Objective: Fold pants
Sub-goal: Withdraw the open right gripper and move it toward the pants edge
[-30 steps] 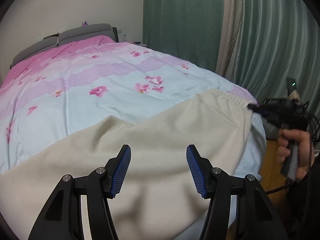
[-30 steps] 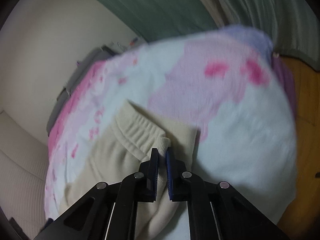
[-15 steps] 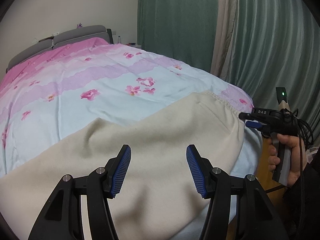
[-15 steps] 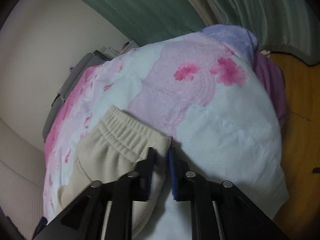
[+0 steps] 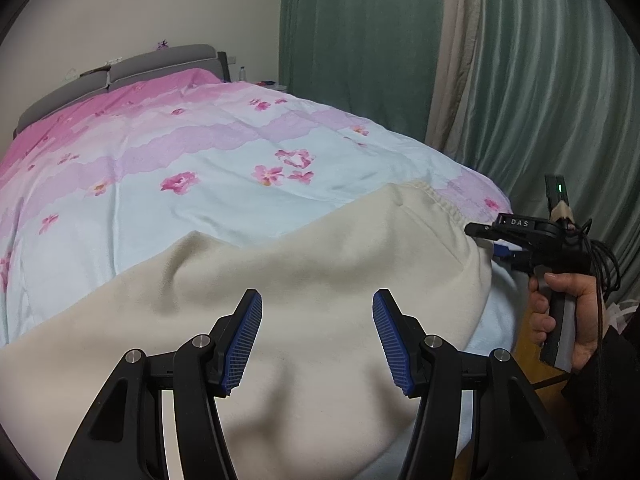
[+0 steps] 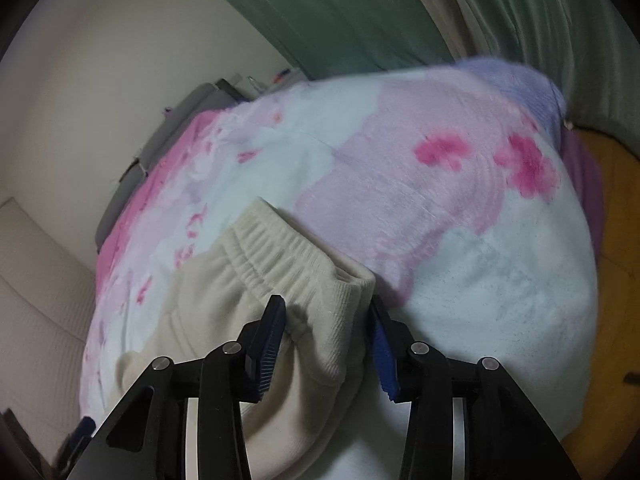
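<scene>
Right now a big bed [image 5: 200, 184] is filling most of the room, and it is wearing a soft cover with pink, purple and pale blue bands and pink flowers. Green curtains [image 5: 360, 40] are hanging behind it, and a grey padded headboard [image 5: 120, 72] is standing at the far end.

Next come the cream fleece pants [image 5: 320, 280], which are lying flat on the near part of the bed. They are stretching long-ways across the bed, from one side to the other. The stretchy gathered waistband [image 6: 288, 248] is pointing to the right side of the bed, close to the edge. The leg end is running off to the left, past the edge of the left wrist view, so its tip cannot be seen.

Then there is the person's right hand [image 5: 560, 312], which is holding the black handle of the right gripper [image 6: 326, 340] beside the bed. Its jaws have just been opening. They are now standing apart, one on each side of the waistband corner. The left blue pad is away from the cloth, so the corner is lying loose between them, not pinched.

Last, the left gripper [image 5: 318, 340] is hanging over the middle of the pants. Its two blue pads [image 5: 244, 344] are spread wide, and nothing is between them.
</scene>
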### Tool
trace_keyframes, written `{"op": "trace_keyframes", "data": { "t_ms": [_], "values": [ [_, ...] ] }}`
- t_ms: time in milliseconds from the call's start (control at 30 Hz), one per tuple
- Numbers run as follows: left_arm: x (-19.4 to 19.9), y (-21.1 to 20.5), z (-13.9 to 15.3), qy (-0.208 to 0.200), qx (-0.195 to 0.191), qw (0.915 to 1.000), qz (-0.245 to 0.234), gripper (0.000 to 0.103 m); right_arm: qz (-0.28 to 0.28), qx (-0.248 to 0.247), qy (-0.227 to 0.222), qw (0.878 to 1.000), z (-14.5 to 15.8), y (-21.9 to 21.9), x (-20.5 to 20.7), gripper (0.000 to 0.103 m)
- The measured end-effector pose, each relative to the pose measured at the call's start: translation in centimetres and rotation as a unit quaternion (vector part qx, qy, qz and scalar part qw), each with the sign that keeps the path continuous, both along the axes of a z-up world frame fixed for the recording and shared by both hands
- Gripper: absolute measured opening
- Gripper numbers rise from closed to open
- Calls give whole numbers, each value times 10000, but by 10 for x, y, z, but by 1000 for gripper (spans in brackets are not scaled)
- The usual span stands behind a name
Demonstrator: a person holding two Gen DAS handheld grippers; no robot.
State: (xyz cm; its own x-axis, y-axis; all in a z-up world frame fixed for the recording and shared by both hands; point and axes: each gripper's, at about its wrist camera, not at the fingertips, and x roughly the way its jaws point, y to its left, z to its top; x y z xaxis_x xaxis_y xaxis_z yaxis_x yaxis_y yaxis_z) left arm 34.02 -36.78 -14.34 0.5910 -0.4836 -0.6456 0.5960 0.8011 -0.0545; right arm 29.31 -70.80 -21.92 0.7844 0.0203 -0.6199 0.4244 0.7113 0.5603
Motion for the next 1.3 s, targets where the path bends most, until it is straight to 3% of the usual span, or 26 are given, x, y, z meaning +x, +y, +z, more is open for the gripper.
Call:
{"op": "trace_keyframes", "data": {
  "t_ms": [67, 233, 367, 467, 500, 567, 767, 833, 1033, 1067, 1133, 1300],
  "values": [
    [-1, -3, -1, -17, 31, 10000, -25, 57, -46, 400, -57, 9992, -14, -12, 1, 44],
    [-4, -9, -4, 1, 62, 9999, -88, 57, -109, 416, -111, 9990, -22, -13, 8, 50],
    [-7, -11, -4, 13, 27, 9999, -132, 57, 220, 874, -395, 9951, -25, -16, 18, 48],
    [-6, -14, -4, 27, 32, 9999, -103, 57, 622, 854, -341, 9938, -24, -8, 24, 38],
    [-5, -16, -5, 32, 40, 9999, -111, 57, 554, 936, -377, 9934, -26, -11, 21, 29],
    [-5, -20, -4, 76, -14, 9998, -168, 57, 392, 1268, -575, 9895, -26, -19, 15, 22],
    [-6, -24, -1, 47, -156, 9995, -266, 57, 221, 315, -1366, 9899, 51, 0, -23, 16],
    [-4, -22, -3, 91, -174, 9995, -245, 57, 137, 180, -1387, 9901, 55, 5, -36, 16],
    [-4, -16, -7, 151, -167, 9996, -192, 57, -296, 528, -467, 9971, -8, 1, -38, 20],
    [-4, -14, -5, 117, -168, 9996, -177, 57, -297, 468, -411, 9976, -8, 2, -38, 22],
    [-2, -8, -2, 92, -202, 9997, -136, 57, -415, 231, -101, 9988, 1, 5, -39, 42],
    [6, 18, 7, 63, -318, 9994, 90, 57, -776, -1086, 336, 9905, 46, 17, -67, 44]
  ]
}}
